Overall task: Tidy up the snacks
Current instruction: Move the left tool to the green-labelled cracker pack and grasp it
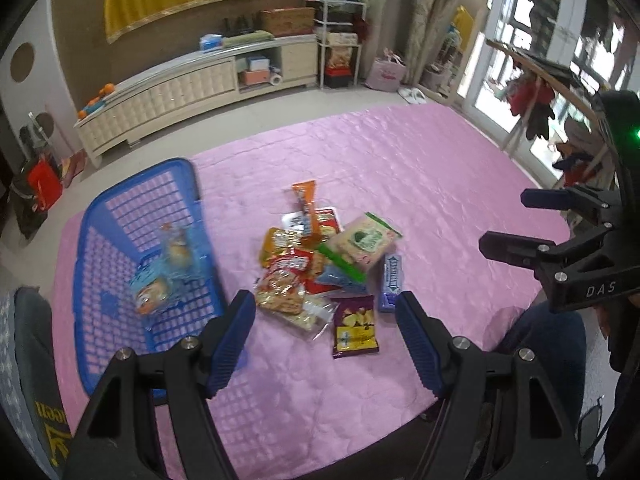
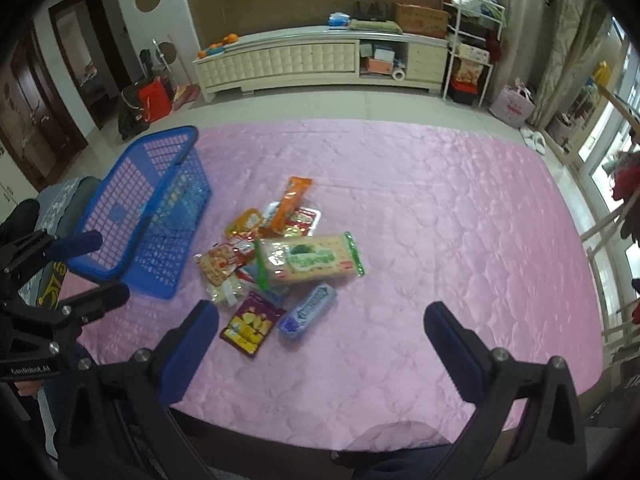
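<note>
Here the snack pile lies on the pink desk just beside the blue basket, which already holds two packets. Both the left gripper and right gripper hover released and empty. The packets overlap, so a pinch could drag neighbours or slip off glossy film.

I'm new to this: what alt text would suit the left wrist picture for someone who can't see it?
An open left gripper hangs over a pile of snacks on a pink cloth, with a blue basket at left already holding a few packets. The right gripper, also open, shows at the right edge.
</note>
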The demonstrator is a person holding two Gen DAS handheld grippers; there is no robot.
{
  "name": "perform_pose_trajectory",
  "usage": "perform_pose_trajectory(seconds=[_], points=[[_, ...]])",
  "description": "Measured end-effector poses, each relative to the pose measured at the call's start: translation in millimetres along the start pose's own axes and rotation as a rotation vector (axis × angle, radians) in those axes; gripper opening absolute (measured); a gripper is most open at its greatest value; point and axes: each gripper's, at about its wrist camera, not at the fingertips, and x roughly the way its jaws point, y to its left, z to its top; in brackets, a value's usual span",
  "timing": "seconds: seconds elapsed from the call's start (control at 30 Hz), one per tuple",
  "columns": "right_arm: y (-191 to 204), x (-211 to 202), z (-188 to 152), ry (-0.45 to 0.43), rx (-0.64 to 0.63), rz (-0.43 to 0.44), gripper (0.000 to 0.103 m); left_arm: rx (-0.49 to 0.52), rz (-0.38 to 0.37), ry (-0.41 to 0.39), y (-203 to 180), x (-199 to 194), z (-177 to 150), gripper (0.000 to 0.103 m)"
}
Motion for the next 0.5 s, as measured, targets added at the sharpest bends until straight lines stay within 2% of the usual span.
perform_pose_trajectory(seconds=[0.5], points=[[-49,30,-7,-0.003,0.04,-0.041,0.103,0.203,-0.042,0.101,-47,63,29,0.07]])
